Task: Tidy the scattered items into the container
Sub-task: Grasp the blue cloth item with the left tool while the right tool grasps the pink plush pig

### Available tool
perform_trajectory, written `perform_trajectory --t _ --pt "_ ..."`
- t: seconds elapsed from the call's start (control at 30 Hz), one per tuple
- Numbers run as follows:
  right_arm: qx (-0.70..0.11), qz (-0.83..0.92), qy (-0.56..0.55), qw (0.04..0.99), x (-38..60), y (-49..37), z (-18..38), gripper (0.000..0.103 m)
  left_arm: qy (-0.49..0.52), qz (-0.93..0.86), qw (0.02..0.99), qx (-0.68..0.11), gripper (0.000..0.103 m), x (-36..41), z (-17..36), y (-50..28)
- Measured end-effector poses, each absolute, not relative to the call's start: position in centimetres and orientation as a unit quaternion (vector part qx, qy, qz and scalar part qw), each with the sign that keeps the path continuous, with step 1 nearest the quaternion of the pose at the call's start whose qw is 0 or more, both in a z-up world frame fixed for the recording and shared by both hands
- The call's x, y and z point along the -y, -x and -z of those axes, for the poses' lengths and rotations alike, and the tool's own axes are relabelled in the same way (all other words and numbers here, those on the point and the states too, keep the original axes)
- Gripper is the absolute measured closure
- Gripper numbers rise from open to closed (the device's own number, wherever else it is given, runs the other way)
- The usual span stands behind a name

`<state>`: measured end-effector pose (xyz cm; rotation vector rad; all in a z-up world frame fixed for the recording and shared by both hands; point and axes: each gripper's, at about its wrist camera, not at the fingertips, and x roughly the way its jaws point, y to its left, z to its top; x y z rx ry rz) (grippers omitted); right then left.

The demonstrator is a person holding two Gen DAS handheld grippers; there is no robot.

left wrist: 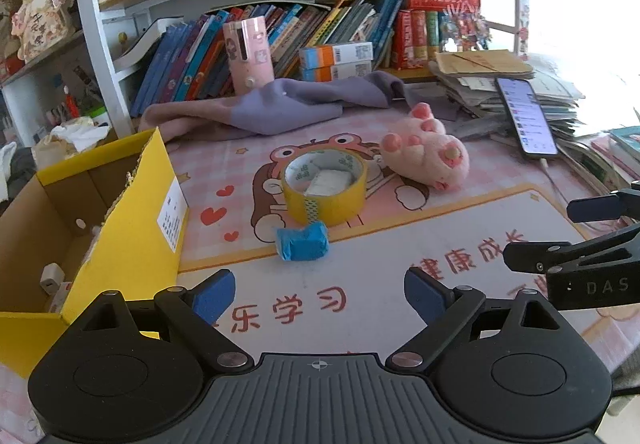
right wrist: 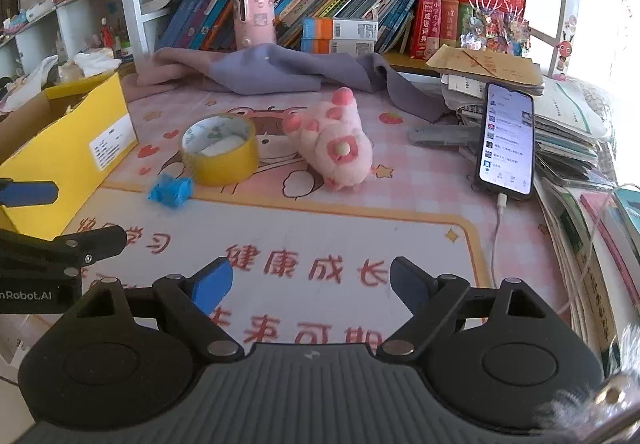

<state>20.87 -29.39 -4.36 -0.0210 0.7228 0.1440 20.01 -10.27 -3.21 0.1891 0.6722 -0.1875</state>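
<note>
Both grippers spread, empty, above the desk mat.

Left gripper [left wrist: 318, 294]: blue wad [left wrist: 303, 243] lies just ahead between its finger lines, tape roll [left wrist: 324, 186] touching behind it, yellow box [left wrist: 132, 228] to its left. Right gripper [right wrist: 310, 284]: plush [right wrist: 334, 146] ahead, farther off. Left is nearer the wad.

The right gripper [right wrist: 310, 286] hangs with jaws apart and nothing between them, over the desk mat [right wrist: 360, 228]. Toward the mat's far left lie a tape roll [right wrist: 220, 152], a blue wad [right wrist: 170, 190] just beside it, and a plush [right wrist: 334, 142]. The yellow box [right wrist: 76, 152] stands at the left edge.
</note>
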Motion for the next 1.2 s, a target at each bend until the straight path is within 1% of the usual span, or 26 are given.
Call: perform_trajectory --t 0.43,1.2 --pt "-0.366 -0.097 -0.002 0.926 30.5 -24.6 5.8 0.017 -0.087 0.061 0.934 -0.34 0.01 11.7 4.0 -22.8" --pt "-0.369 -0.128 0.008 0.921 30.2 -29.9 5.9 0.018 -0.074 0.039 0.932 -0.352 0.011 11.2 4.4 -26.4"
